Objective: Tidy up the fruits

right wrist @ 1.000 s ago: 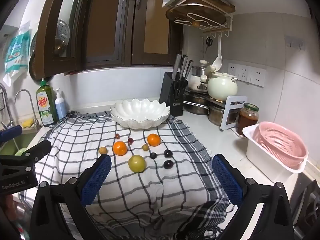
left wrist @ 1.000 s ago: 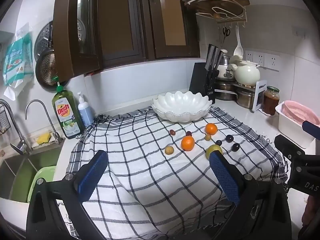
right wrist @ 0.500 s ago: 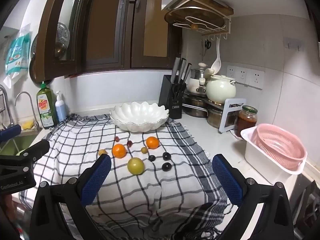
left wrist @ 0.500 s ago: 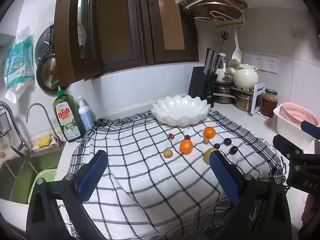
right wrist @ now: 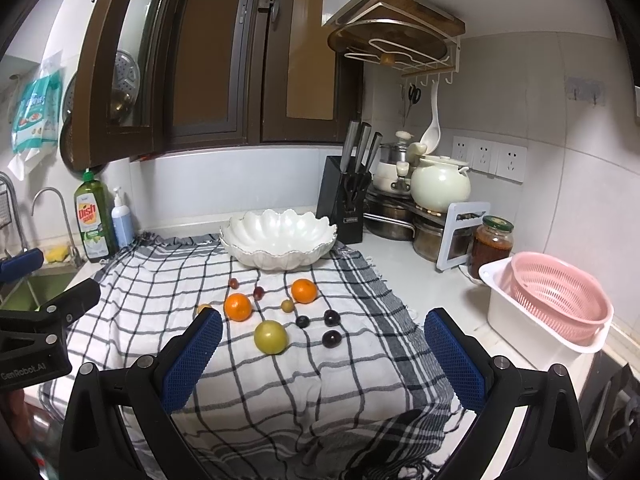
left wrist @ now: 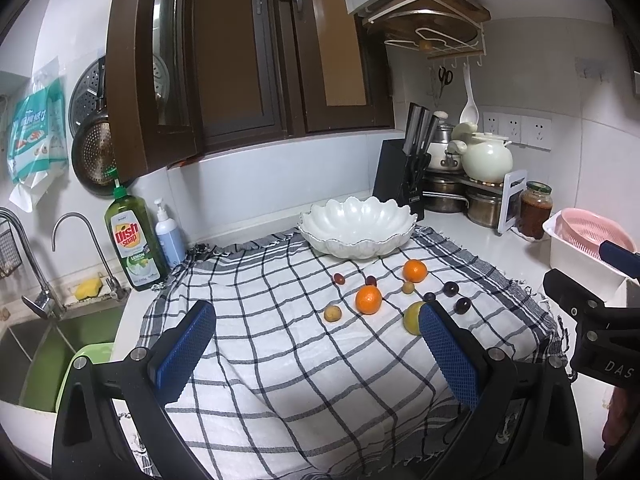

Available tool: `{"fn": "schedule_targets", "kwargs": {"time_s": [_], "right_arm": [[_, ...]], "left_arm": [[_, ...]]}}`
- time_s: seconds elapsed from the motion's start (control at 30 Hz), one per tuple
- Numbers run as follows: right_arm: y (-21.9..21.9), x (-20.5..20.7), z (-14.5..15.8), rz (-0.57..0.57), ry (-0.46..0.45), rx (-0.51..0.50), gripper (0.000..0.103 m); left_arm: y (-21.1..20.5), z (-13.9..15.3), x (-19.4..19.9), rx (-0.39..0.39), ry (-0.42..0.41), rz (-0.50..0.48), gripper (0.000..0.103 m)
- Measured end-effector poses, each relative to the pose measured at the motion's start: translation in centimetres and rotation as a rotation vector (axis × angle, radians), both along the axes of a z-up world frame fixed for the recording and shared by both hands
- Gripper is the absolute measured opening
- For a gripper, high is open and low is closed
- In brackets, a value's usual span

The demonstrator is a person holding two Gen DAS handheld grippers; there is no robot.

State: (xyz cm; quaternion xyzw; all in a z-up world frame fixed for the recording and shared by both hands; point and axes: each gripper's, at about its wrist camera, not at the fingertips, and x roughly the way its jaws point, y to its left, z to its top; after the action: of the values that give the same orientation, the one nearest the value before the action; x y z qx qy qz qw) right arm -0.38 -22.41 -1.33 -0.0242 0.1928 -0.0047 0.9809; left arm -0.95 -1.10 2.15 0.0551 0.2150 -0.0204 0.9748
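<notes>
Checked cloth (right wrist: 340, 372) holds scattered fruit (right wrist: 271, 336) before bowl (right wrist: 278, 238); both grippers' fingers (right wrist: 192, 360) spread, empty.

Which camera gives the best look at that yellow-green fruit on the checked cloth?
The right wrist view. There the yellow-green fruit lies in full sight on the cloth, between the open blue fingers. In the left wrist view the same fruit is partly hidden behind the left gripper's right finger.
</notes>
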Motion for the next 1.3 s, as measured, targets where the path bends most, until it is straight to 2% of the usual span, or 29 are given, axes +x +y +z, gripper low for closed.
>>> {"fn": "schedule_targets", "kwargs": {"time_s": [1.3], "right_arm": [[0.06, -0.07, 0.37, 0.018, -0.02, 0.012, 0.102]], "left_arm": [[-0.38, 0.44, -0.4, -0.01, -0.012, -0.015, 0.103]]}}
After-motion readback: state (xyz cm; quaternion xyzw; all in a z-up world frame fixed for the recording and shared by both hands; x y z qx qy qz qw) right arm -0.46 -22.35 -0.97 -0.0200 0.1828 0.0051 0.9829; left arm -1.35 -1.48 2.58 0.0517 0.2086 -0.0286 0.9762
